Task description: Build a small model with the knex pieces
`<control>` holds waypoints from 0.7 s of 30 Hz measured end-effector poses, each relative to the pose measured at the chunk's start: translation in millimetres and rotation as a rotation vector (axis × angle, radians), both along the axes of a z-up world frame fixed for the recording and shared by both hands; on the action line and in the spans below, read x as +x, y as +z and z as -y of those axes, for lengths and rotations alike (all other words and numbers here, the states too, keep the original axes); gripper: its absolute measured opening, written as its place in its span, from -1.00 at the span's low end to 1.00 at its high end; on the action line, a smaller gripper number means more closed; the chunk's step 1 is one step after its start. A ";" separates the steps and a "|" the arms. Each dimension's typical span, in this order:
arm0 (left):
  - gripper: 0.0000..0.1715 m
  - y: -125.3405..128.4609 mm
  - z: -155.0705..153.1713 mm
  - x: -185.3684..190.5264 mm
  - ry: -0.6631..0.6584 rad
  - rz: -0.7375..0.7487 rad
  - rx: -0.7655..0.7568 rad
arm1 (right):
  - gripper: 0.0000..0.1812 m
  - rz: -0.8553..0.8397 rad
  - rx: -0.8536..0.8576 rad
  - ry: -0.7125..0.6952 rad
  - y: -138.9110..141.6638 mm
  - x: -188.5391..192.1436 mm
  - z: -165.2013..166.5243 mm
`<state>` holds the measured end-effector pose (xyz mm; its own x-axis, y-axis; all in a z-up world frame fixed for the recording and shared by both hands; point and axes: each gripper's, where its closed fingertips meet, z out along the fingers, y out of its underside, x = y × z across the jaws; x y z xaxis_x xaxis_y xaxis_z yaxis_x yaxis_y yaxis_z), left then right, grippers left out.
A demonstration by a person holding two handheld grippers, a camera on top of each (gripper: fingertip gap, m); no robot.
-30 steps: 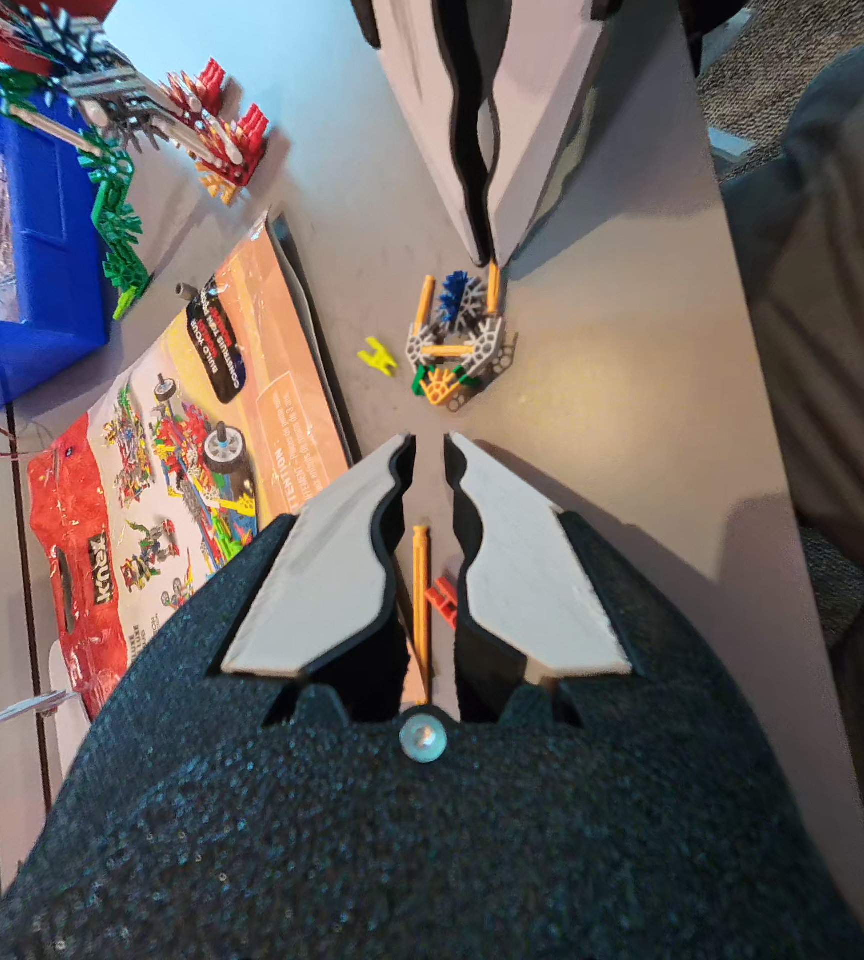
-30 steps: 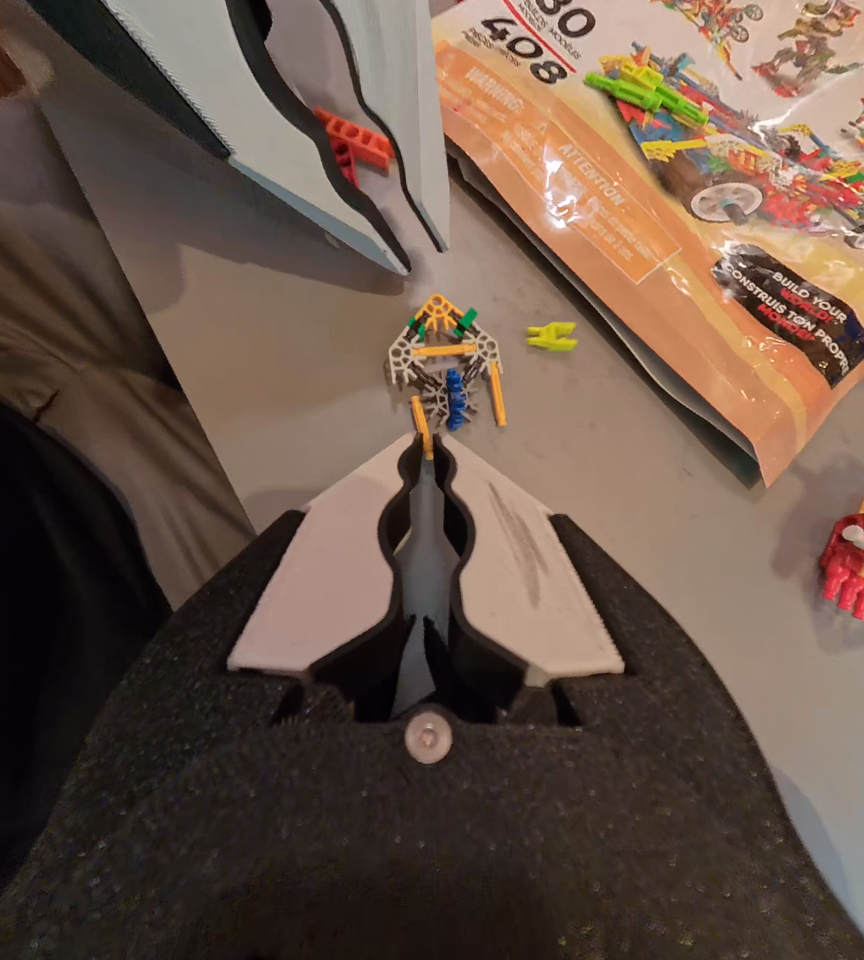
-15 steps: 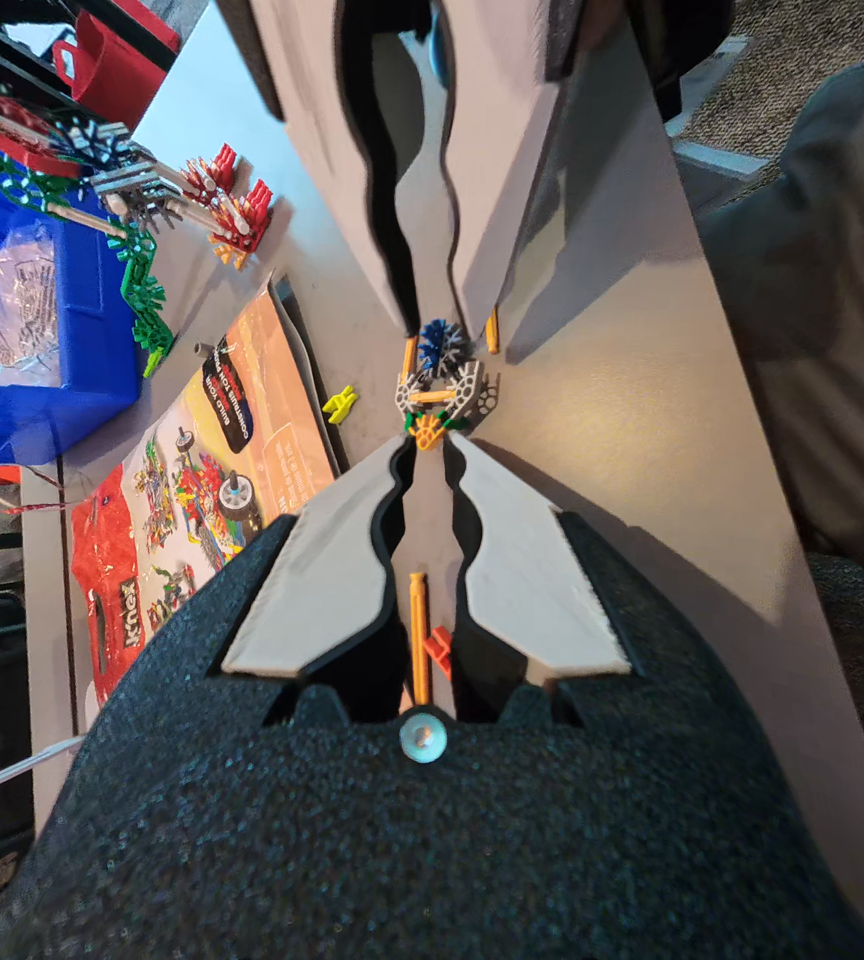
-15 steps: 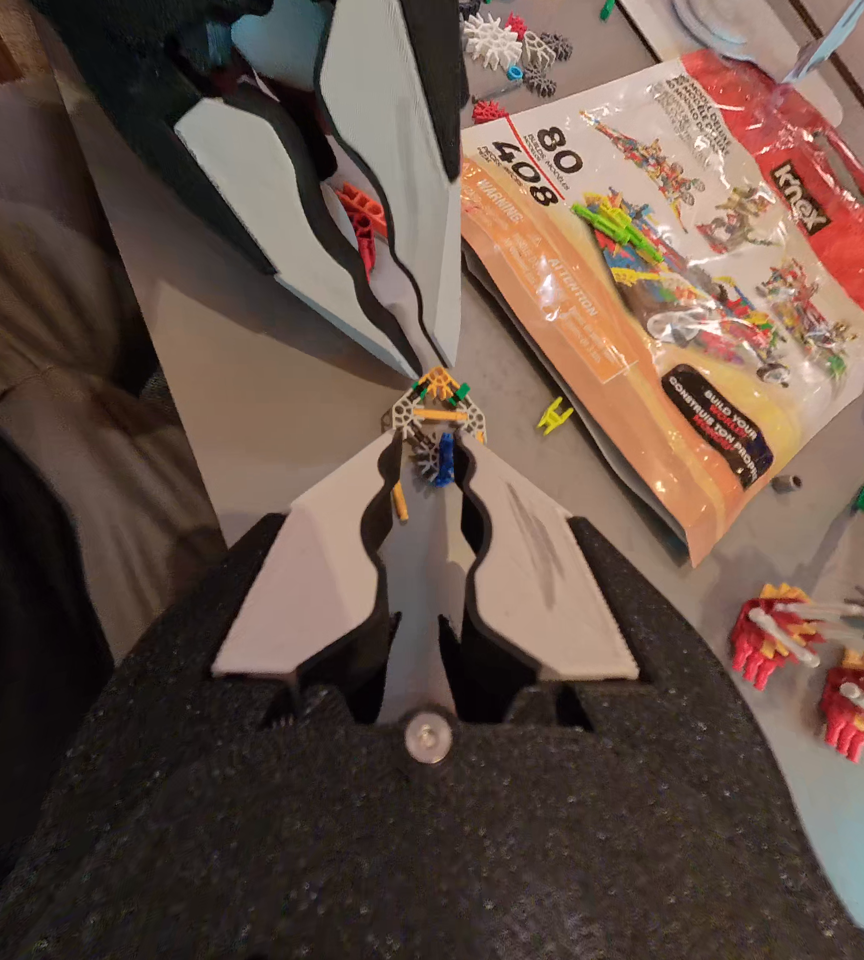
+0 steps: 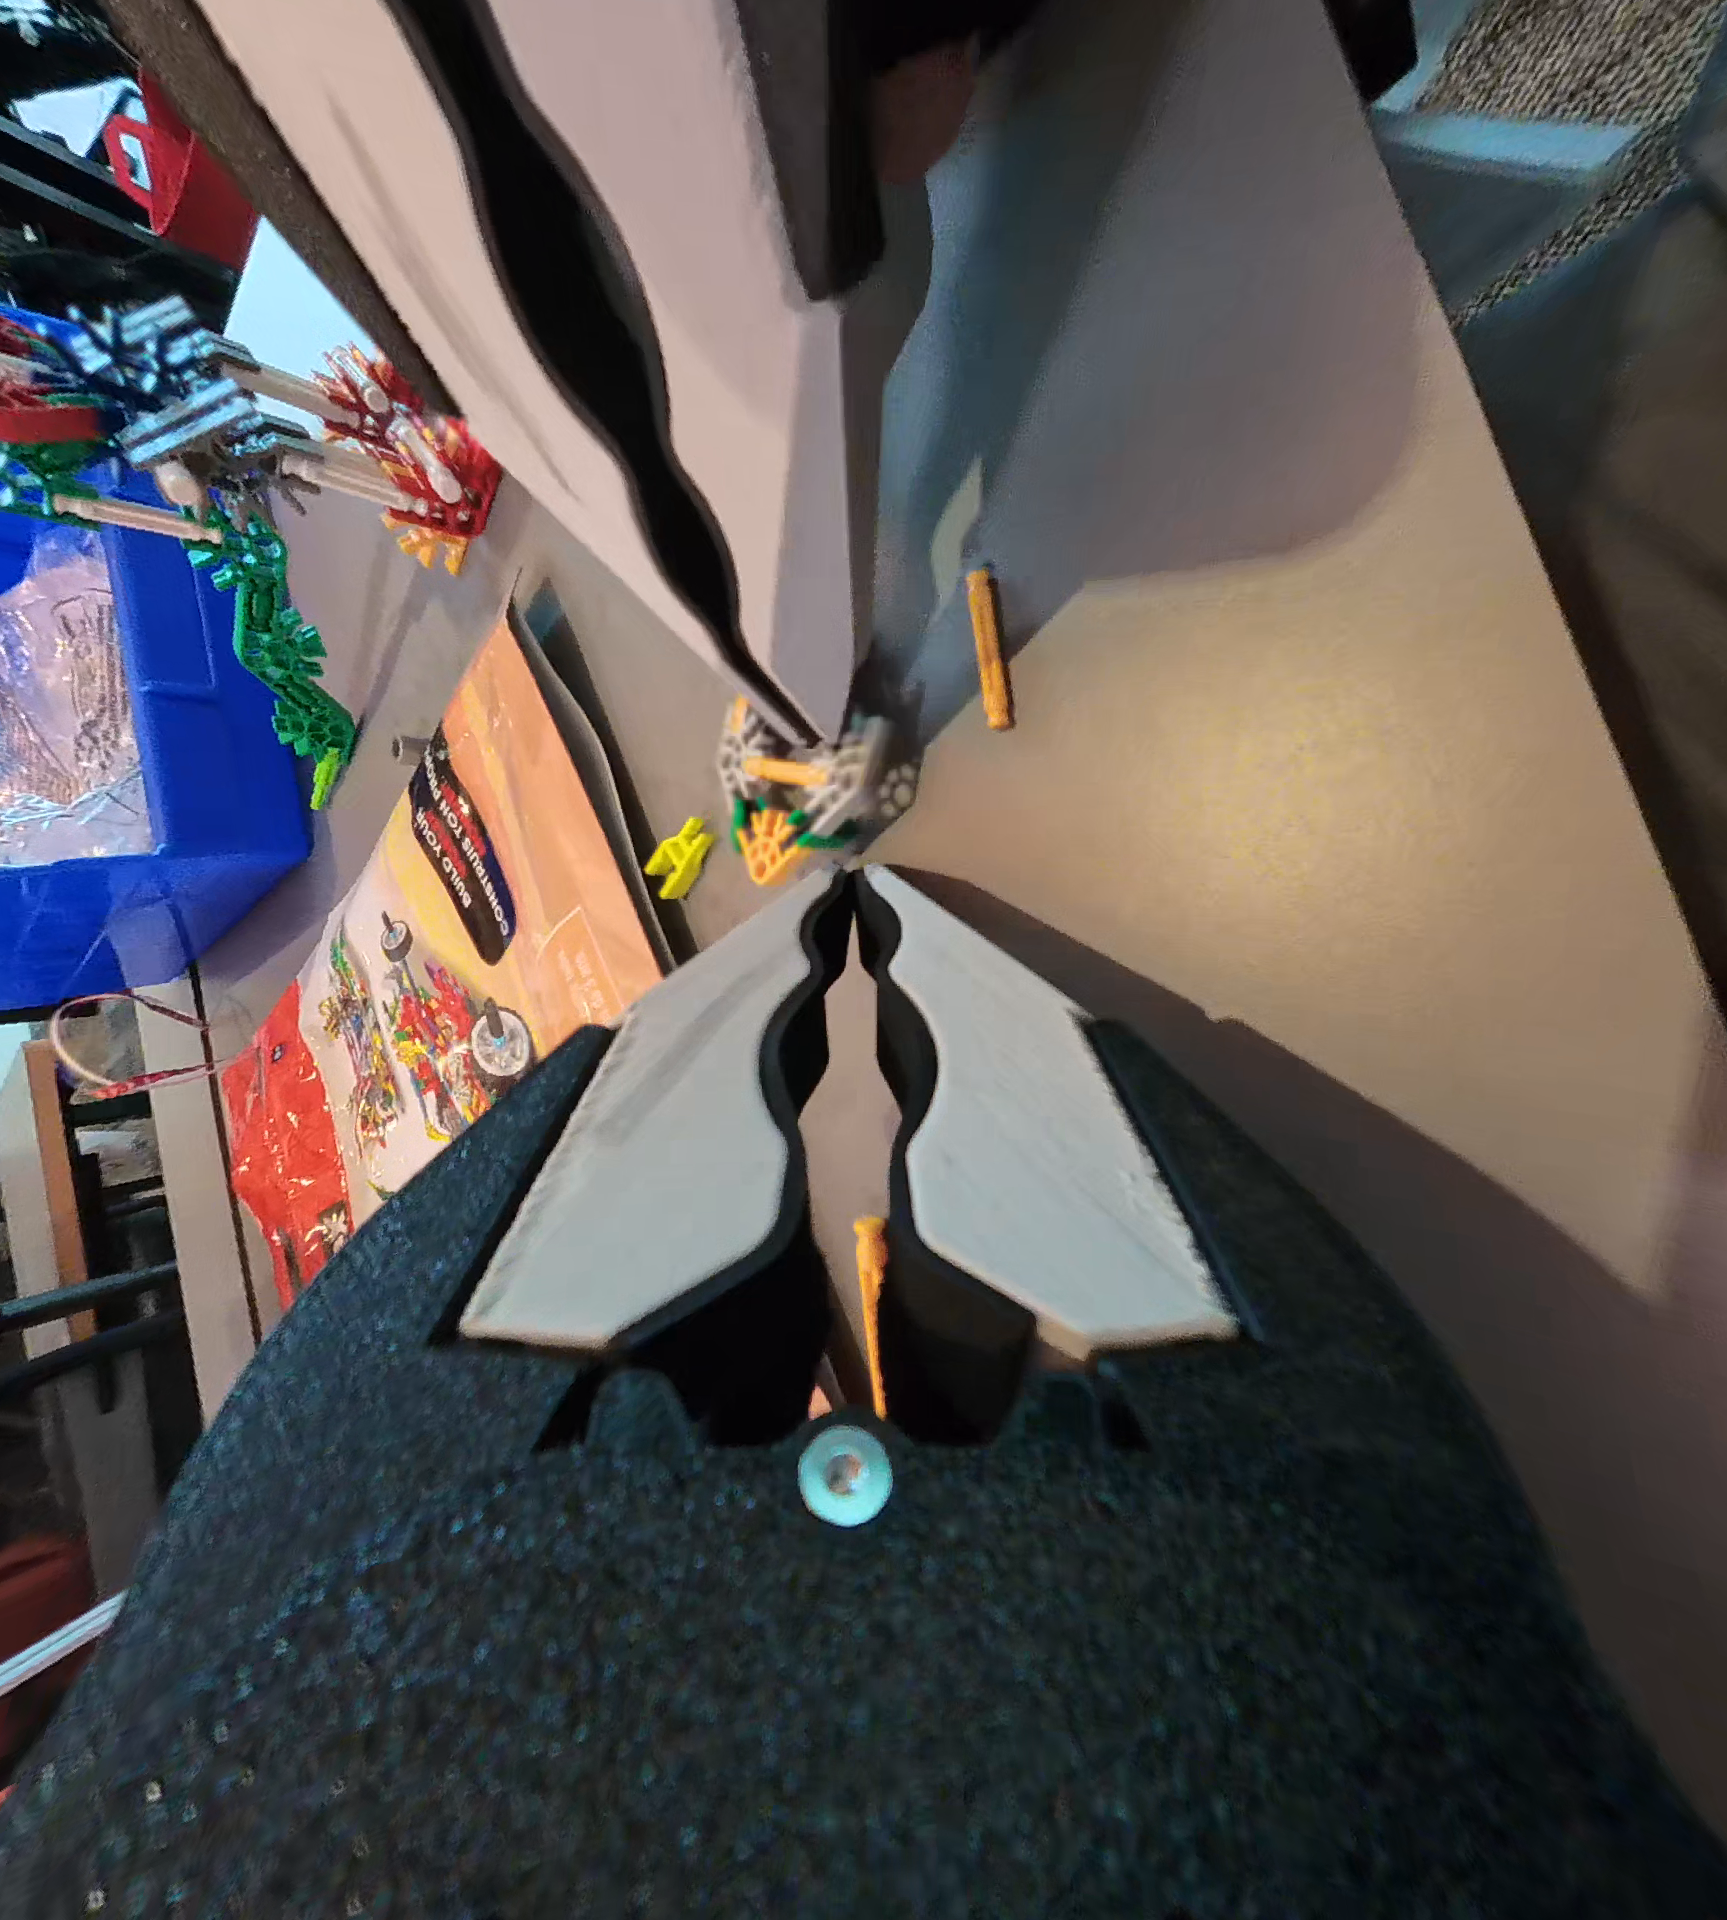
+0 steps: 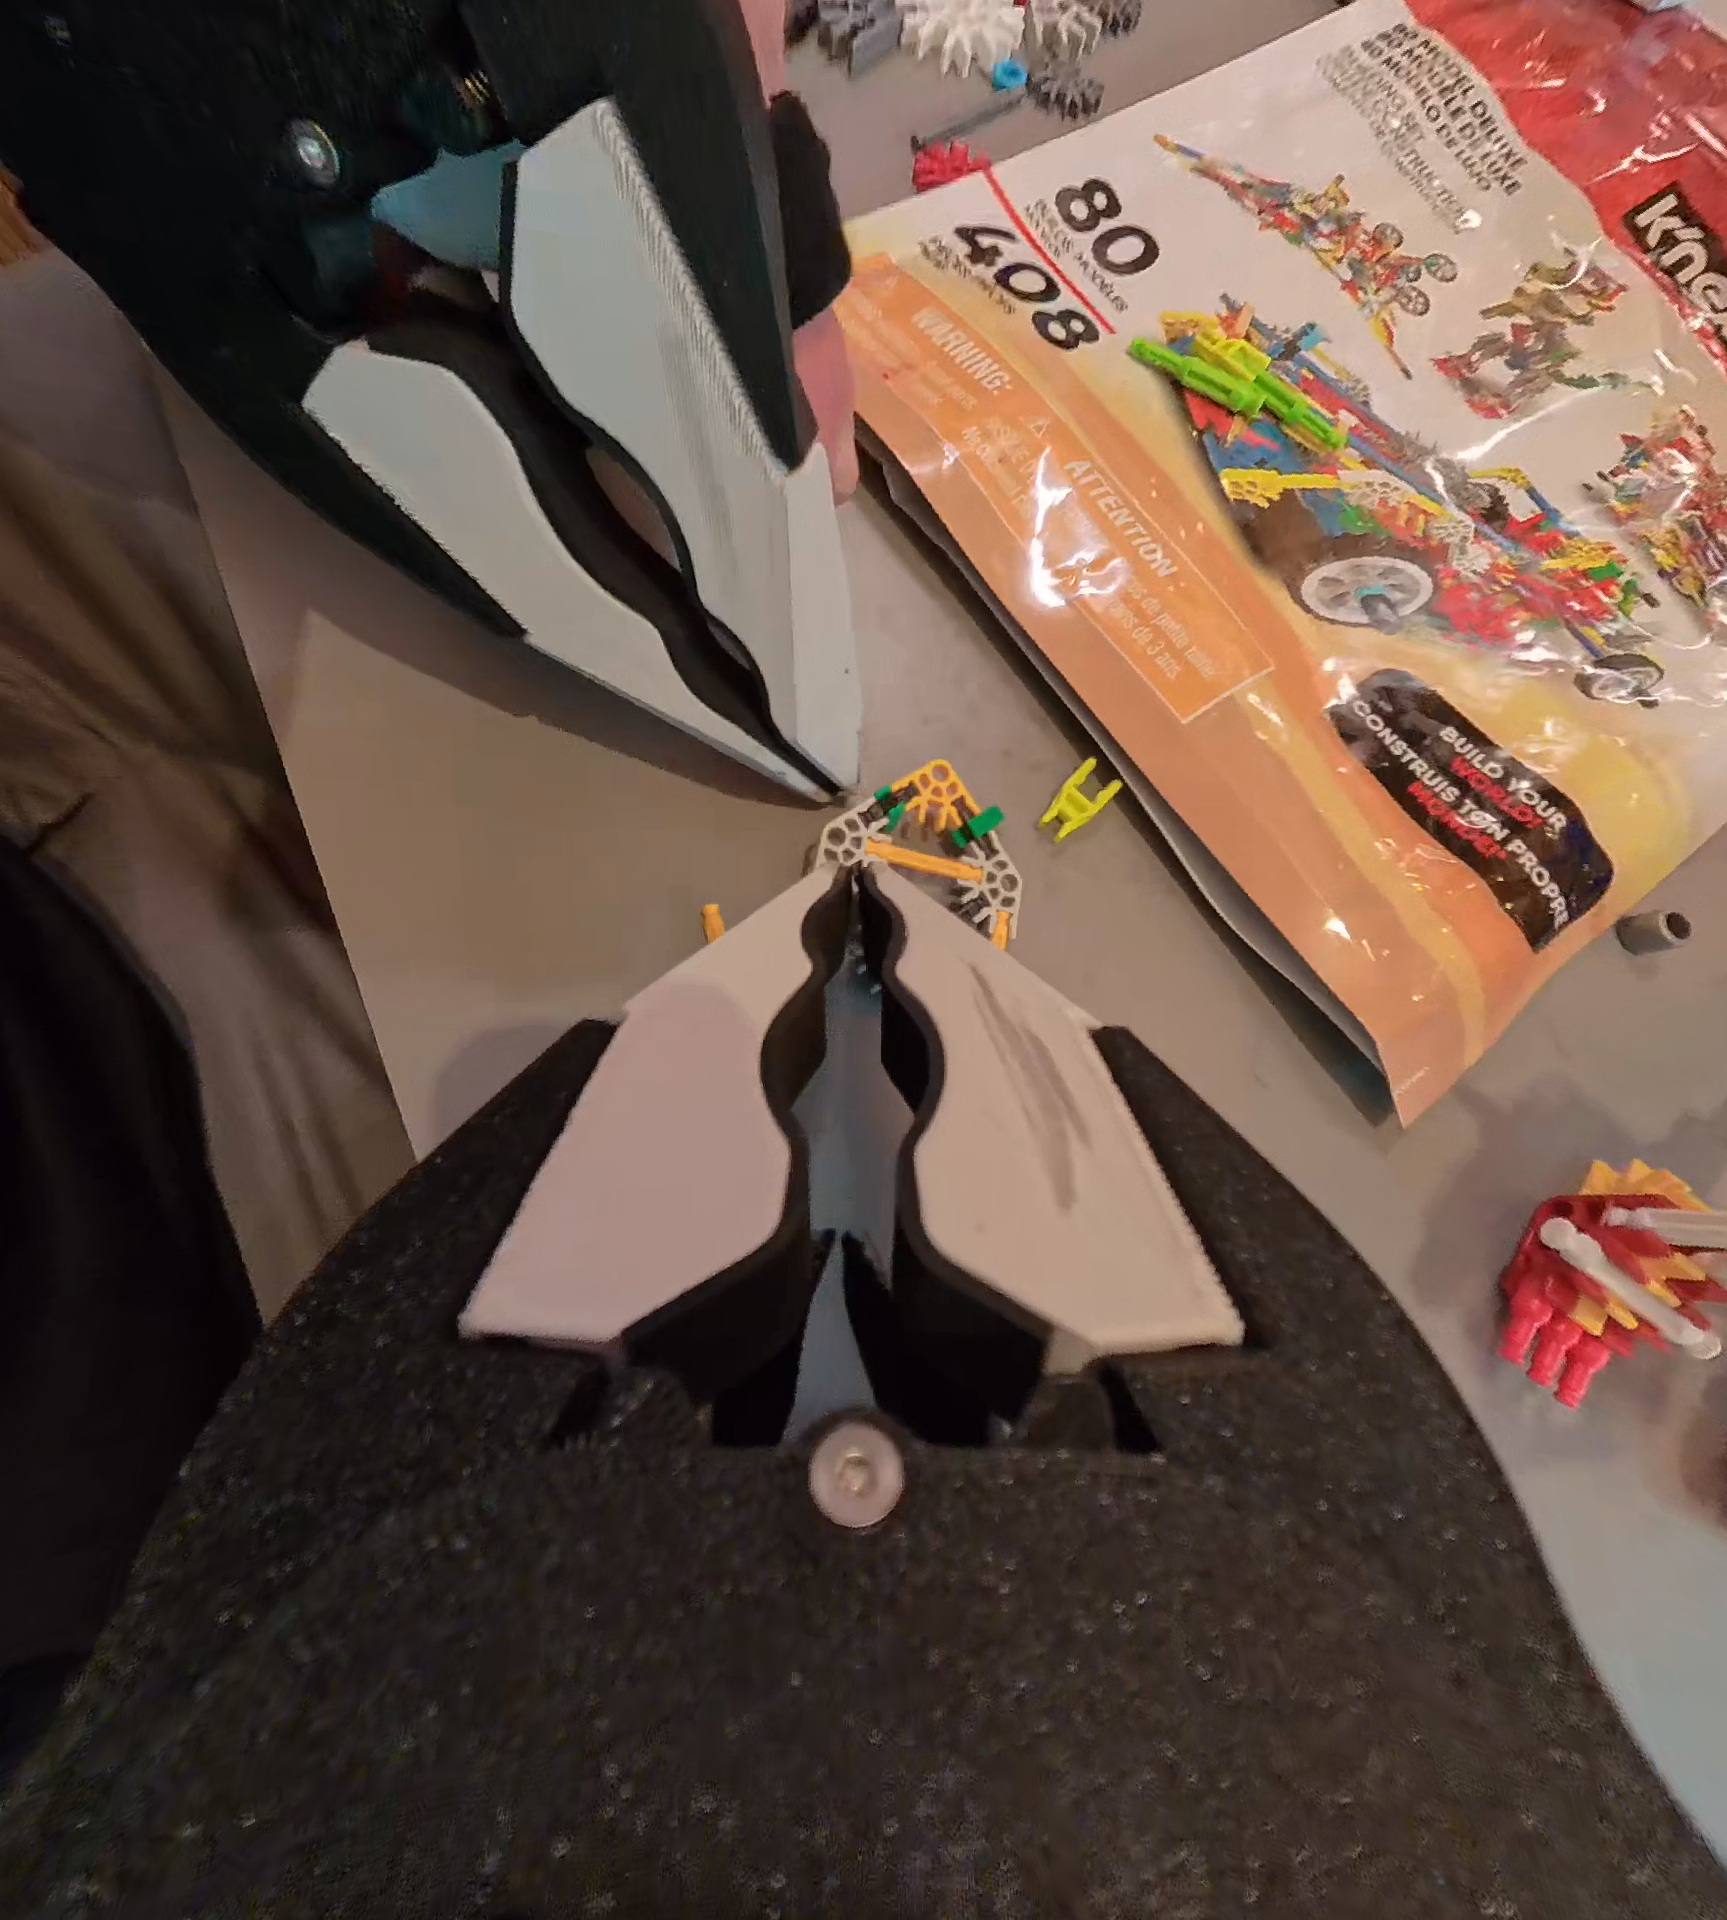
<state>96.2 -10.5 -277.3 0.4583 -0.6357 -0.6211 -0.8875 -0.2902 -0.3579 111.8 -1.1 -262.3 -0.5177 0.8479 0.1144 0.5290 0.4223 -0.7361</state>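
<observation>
toy assembly (image 6: pixel 926 850) between hand-held grippers, bag (image 6: pixel 1358 540) right

We see the left tongs (image 5: pixel 851 883) and the right tongs (image 6: pixel 854 883) with a rough, grainy black body, smooth matt pale finger plates edged in black rubbery lining, and a shiny metal screw (image 6: pixel 854 1473). The surface (image 6: pixel 568 790) is smooth, matt grey. The small toy assembly (image 6: pixel 926 847) looks like hard, slightly glossy plastic. The bag (image 6: pixel 1358 499) is crinkled, glossy plastic film. The blue bin (image 5: pixel 111 831) is smooth plastic with a sheen.
</observation>
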 end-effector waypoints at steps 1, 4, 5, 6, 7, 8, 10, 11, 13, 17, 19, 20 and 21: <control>-1.00 1.2 0.3 1.6 0.004 0.031 -0.003 | -0.99 -0.006 -0.008 -0.001 2.5 0.4 -1.3; -1.00 6.3 0.4 -0.2 0.031 0.102 0.002 | -0.77 -0.025 -0.005 -0.018 6.9 -3.7 -5.4; -1.00 6.4 0.4 -2.6 0.040 0.101 0.001 | -0.63 -0.016 0.005 -0.019 5.0 -5.1 -6.1; -1.00 6.5 0.2 -4.8 0.047 0.097 0.003 | -0.55 -0.001 0.030 -0.023 1.3 -6.5 -7.9; -1.00 6.2 0.6 -6.4 0.052 0.096 -0.001 | -0.53 0.009 0.054 -0.030 -2.2 -8.4 -10.1; -1.00 5.7 1.1 -7.2 0.056 0.098 -0.005 | -0.50 0.025 0.062 -0.032 -5.9 -9.7 -10.7; -1.00 5.5 1.5 -6.8 0.055 0.105 -0.006 | -0.48 0.058 0.041 -0.021 -11.9 -11.7 -7.4; -1.00 5.4 1.5 -7.0 0.055 0.105 -0.006 | -0.49 0.066 0.043 -0.029 -14.0 -13.5 -8.5; -1.00 5.0 1.5 -7.3 0.055 0.102 -0.006 | -0.52 0.077 0.035 -0.034 -14.2 -15.5 -9.6; -1.00 6.8 0.1 -8.5 0.063 0.111 0.003 | -0.53 0.072 0.022 -0.033 -13.3 -17.5 -10.7; -0.99 11.8 -2.9 -10.0 0.077 0.121 0.040 | -0.53 0.064 -0.058 -0.034 -6.7 -17.6 -7.8; -0.98 12.7 -3.2 -9.9 0.083 0.130 0.048 | -0.53 0.053 -0.100 -0.046 -1.9 -18.6 -8.7; -0.94 14.5 -4.3 -10.6 0.091 0.129 0.067 | -0.53 0.042 -0.132 -0.050 1.9 -19.0 -9.2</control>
<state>85.6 -6.3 -262.8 0.5907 -0.5471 -0.5931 -0.8042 -0.3389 -0.4883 92.8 8.1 -260.4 -0.4768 0.8788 -0.0211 0.5784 0.2956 -0.7603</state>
